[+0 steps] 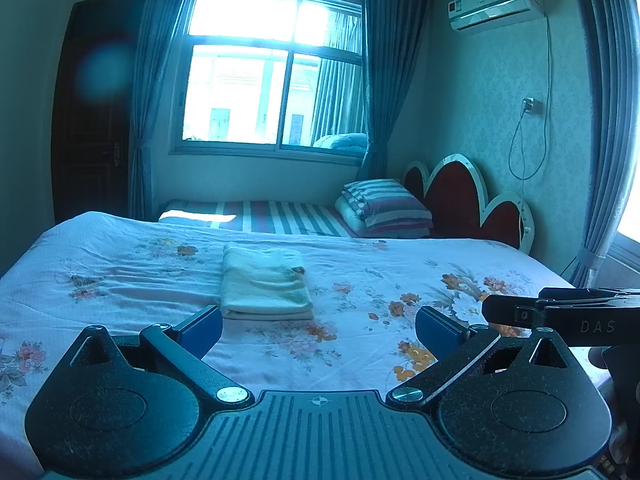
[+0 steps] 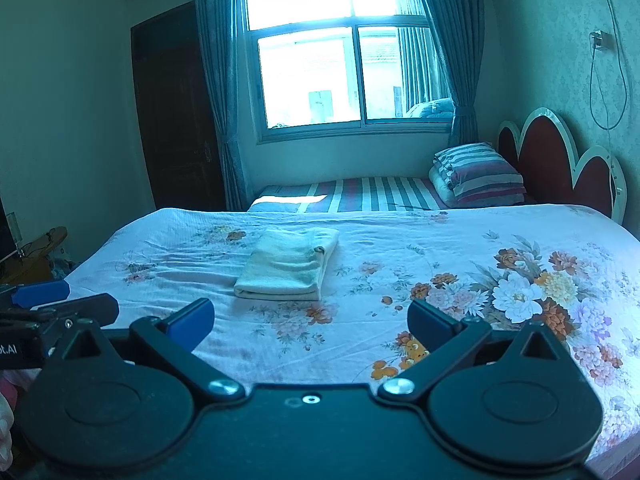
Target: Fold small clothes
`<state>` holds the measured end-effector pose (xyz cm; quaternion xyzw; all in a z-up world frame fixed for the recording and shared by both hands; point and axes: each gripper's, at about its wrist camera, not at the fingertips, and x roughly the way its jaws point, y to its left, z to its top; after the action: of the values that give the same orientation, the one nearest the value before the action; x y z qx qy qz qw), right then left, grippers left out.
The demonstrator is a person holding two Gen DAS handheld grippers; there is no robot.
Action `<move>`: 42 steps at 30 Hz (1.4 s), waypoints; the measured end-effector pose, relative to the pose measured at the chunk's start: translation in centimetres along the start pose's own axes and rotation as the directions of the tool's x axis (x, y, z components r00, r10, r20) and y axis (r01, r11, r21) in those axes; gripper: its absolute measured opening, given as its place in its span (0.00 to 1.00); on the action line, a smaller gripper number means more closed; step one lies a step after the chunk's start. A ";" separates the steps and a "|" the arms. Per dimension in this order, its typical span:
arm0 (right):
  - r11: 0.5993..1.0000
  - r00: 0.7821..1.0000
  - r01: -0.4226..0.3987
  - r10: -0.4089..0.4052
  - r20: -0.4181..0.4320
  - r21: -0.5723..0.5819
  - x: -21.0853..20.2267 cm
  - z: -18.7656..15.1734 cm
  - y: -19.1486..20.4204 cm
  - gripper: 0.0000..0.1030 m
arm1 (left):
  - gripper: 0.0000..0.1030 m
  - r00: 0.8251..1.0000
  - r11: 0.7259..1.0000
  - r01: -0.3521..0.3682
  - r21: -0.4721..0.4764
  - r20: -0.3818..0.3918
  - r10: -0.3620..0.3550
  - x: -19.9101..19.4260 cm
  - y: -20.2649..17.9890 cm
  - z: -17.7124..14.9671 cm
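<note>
A: What are your fingers doing?

B: Your left gripper [image 1: 319, 330] has its blue pads spread wide with nothing between them. Your right gripper [image 2: 311, 322] is the same, released and bare. Both hang above the near edge of the bed [image 1: 120, 280].

A: Where's the garment?

B: The cloth [image 1: 264, 282] lies folded into a neat cream rectangle on the floral sheet, ahead of both grippers and apart from them. From your right wrist it sits slightly left of centre [image 2: 290, 266].

A: And around it?

B: Beyond the bed, a striped pillow [image 1: 386, 206] rests by a red headboard [image 1: 460, 196]. A window [image 1: 272, 68] with curtains is behind. Your right gripper's side shows at the left view's right edge.
</note>
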<state>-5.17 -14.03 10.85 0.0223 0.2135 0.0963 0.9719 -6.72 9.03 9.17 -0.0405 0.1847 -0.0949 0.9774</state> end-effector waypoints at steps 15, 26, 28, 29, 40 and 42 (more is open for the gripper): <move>1.000 1.000 -0.002 0.002 -0.003 -0.013 0.5 0.1 0.7 0.99 | 0.99 1.000 1.000 -0.003 -0.008 0.004 0.003 0.3 1.5 0.0; 1.000 1.000 0.003 -0.003 -0.006 -0.012 0.7 0.2 0.7 0.99 | 0.99 1.000 1.000 0.002 -0.006 0.000 -0.002 0.6 1.4 -0.2; 1.000 1.000 0.002 -0.002 -0.006 -0.011 0.7 0.2 0.7 0.99 | 0.99 1.000 1.000 0.001 -0.007 0.001 -0.001 0.7 1.4 -0.2; 1.000 1.000 0.002 -0.002 -0.007 -0.011 0.7 0.2 0.7 0.99 | 0.99 1.000 1.000 0.000 -0.007 0.000 0.000 0.7 1.4 -0.3; 1.000 1.000 0.005 -0.005 -0.007 -0.009 1.0 0.0 0.5 0.99 | 0.99 1.000 1.000 -0.011 0.004 0.005 0.011 1.5 1.5 -0.3; 1.000 1.000 0.005 -0.005 -0.008 -0.009 1.0 0.0 0.5 0.99 | 0.99 1.000 1.000 -0.012 0.005 0.002 0.012 1.8 1.5 -0.3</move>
<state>-4.31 -13.38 10.47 0.0169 0.2170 0.0947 0.9714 -4.97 10.17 8.06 -0.0369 0.1837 -0.0896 0.9782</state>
